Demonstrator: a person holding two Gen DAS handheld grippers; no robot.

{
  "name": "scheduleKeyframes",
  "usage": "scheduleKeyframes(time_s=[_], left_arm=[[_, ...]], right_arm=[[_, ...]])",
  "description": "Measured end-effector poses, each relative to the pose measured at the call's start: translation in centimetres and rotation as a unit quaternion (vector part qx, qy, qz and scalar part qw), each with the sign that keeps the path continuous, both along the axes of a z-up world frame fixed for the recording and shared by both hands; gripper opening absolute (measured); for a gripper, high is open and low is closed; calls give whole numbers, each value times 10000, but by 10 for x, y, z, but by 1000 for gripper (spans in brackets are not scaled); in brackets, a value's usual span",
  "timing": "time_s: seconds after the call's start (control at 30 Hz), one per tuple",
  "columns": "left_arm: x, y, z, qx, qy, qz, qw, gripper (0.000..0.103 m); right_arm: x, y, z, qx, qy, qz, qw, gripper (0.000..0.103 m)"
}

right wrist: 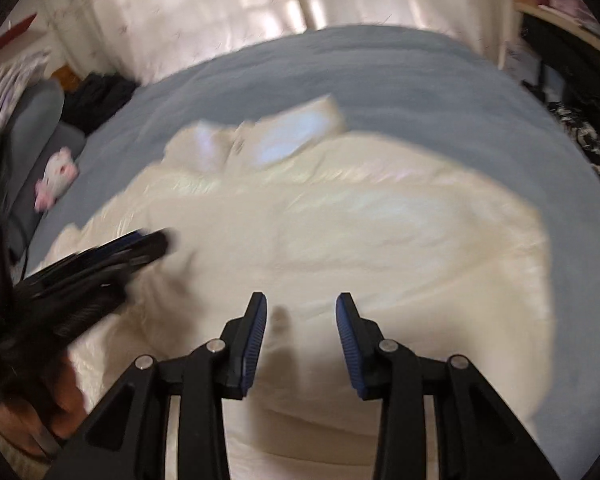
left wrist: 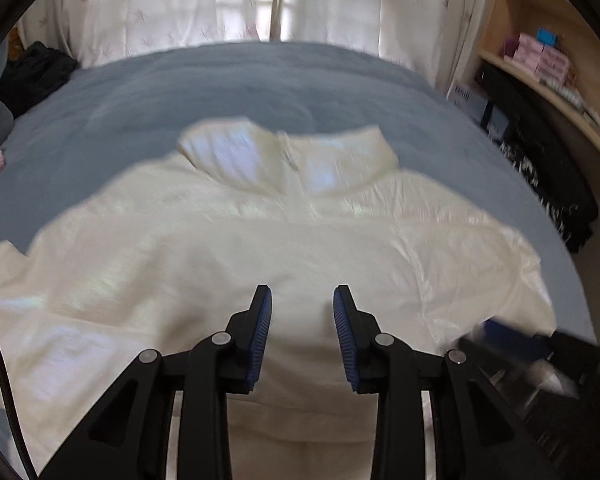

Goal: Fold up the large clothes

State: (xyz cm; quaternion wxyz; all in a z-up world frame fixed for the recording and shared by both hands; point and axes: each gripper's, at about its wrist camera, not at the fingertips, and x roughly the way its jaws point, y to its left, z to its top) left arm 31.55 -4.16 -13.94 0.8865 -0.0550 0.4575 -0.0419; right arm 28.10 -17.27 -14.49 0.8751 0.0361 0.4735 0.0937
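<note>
A large shiny cream jacket [left wrist: 228, 248] lies spread on the blue bed [left wrist: 220, 84], its collar [left wrist: 288, 156] at the far side. My left gripper [left wrist: 302, 300] hovers open and empty above the jacket's middle. The right gripper's blurred tip [left wrist: 508, 334] shows at the lower right of the left wrist view. In the right wrist view the jacket [right wrist: 360, 232] fills the middle; my right gripper [right wrist: 301, 306] is open and empty above it. The left gripper [right wrist: 132, 248] shows blurred at the left over the jacket's left part.
A pink-and-white plush toy [right wrist: 56, 180] and dark clothes [left wrist: 32, 72] lie at the bed's left side. Curtains [left wrist: 204, 0] hang behind the bed. Wooden shelves [left wrist: 548, 68] with boxes and dark bags stand to the right.
</note>
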Motion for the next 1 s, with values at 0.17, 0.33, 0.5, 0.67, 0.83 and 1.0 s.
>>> scheduleKeyframes(time_s=[0.17, 0.33, 0.5, 0.67, 0.83, 1.0], left_arm=[[5, -5, -33, 288, 295, 112, 9991, 31], [1, 3, -35, 369, 275, 37, 9989, 31], [1, 10, -34, 242, 359, 204, 9989, 31], [-5, 13, -28, 234, 421, 322, 9983, 31], [-18, 14, -18, 212, 505, 339, 9979, 31], [-38, 11, -1, 274, 451, 302, 9982, 39]], right_arm=[[-7, -12, -25, -546, 74, -146, 9984, 31], [-21, -84, -24, -1205, -67, -872, 9889, 29], [-38, -148, -25, -975, 103, -1706, 9805, 54], [-53, -152, -14, -763, 22, -1759, 9814, 54], [-58, -139, -5, -417, -8, -1675, 9850, 54], [-68, -124, 0, -150, 61, -1584, 9872, 54]])
